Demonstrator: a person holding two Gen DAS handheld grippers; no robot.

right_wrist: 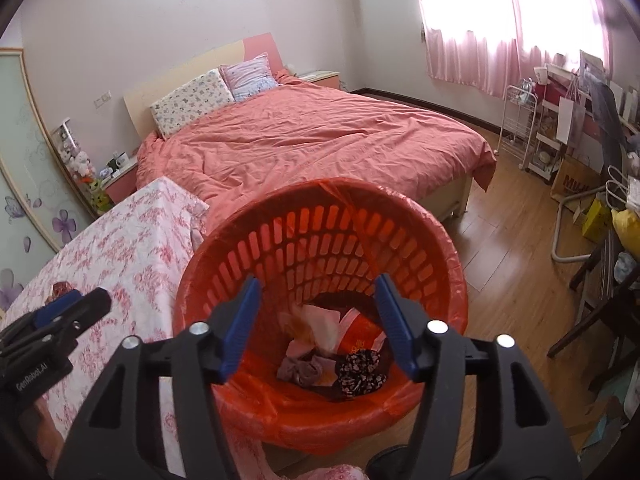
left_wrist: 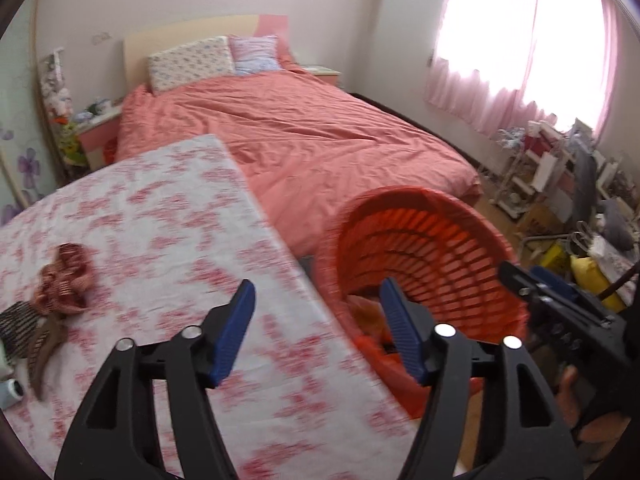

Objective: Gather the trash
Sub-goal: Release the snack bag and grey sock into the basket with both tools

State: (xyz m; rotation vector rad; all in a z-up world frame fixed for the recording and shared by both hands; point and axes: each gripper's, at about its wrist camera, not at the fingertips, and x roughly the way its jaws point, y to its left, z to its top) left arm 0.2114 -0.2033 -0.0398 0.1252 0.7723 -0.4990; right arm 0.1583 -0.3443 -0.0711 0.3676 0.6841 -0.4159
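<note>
The orange slotted waste basket, lined with a thin orange plastic bag whose edge is folded over the rim, stands on the wooden floor just beside the edge of a table draped in a white cloth with a red floral print. At the bottom of the basket lie several discarded items: a crumpled pale wrapper, an orange-and-white packet, a bunched mauve piece of cloth and a dark scrap with a small flower pattern.

The right gripper hangs above the mouth of the basket, its blue-padded jaws spread apart with nothing between them; the trash in the basket is seen through the gap. The left gripper is held over the table edge, one finger above the cloth and the other in front of the basket's near rim; its jaws are likewise parted and empty. Each gripper appears at the margin of the other's view, and a hand is partly visible behind the right one.

On the tablecloth, well apart from the left gripper, rests a crumpled red-and-brown patterned wrapper, with a striped dark item just beside it.

Beyond the table and basket lies a bed with a salmon cover and two pillows. Pink curtains cover a bright window, and cluttered shelving stands along the far wall.
</note>
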